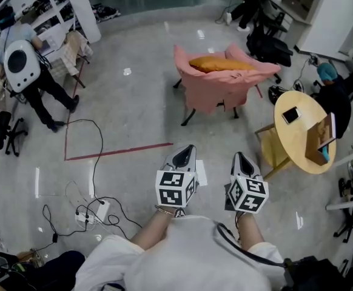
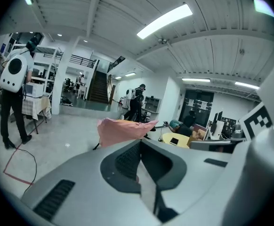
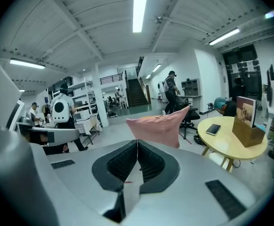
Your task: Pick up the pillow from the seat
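Observation:
An orange pillow [image 1: 221, 63] lies across the seat of a chair [image 1: 208, 88] draped in pink cloth, well ahead of me on the grey floor. My left gripper [image 1: 186, 152] and right gripper [image 1: 241, 159] are held side by side close to my body, both shut and empty, pointing toward the chair. The pink-covered chair [image 2: 123, 130] shows beyond the shut jaws in the left gripper view, and the same pink-covered chair [image 3: 158, 125] stands ahead in the right gripper view. The pillow itself is hidden in both gripper views.
A round yellow table [image 1: 298, 132] with a phone [image 1: 290, 114] and a box stands right of the chair. A seated person in a teal cap [image 1: 328, 73] is behind it. A person with a white backpack [image 1: 22, 65] stands far left. Cables and a power strip [image 1: 94, 211] lie near my left.

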Available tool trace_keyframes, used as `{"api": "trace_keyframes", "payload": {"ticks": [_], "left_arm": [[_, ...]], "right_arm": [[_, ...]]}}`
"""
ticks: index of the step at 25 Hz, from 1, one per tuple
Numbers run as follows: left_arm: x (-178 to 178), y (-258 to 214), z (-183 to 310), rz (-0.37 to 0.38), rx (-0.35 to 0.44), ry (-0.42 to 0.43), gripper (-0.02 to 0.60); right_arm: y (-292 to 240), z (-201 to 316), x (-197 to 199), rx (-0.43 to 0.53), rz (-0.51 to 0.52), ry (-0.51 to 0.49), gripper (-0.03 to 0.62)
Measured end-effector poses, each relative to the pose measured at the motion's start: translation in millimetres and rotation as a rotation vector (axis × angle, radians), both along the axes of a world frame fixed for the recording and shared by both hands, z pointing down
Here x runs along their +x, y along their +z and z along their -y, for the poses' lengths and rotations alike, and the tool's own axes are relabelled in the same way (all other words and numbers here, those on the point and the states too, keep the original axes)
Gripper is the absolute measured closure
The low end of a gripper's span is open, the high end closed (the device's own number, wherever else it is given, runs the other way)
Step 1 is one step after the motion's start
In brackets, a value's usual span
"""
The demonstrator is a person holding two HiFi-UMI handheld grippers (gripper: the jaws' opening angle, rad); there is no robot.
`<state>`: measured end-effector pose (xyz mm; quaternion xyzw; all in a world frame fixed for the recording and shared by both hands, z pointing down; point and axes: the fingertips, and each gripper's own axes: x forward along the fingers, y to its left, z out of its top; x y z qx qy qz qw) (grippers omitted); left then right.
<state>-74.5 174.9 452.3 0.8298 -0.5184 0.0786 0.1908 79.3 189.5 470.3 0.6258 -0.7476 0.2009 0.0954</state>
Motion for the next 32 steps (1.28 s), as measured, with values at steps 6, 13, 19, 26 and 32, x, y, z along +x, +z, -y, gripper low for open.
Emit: {"api": "trace_keyframes", "payload": {"ticks": [6, 13, 19, 26, 32], "left_arm": [[-26, 3, 23, 0.012, -0.003, 0.008, 0.574], [-41, 11, 47, 0.012, -0.033, 0.029, 0.574], [-31, 19, 61, 0.007, -0.056, 0.061, 0.574], [-22, 30, 95, 0.020, -0.070, 0.054, 0.574], [-9, 26, 152, 0.021, -0.062, 0.009, 0.574]], "right_arm": [[5, 19, -12, -0.020, -0.001, 0.040, 0.565], [17, 33, -16, -0.064, -0.004, 0.085, 0.565], [28, 45, -9, -0.105, -0.005, 0.107, 0.565], [44, 85, -5, -0.126, 0.018, 0.093, 0.565], [42, 141, 12, -0.123, 0.020, 0.059, 0.565]]}}
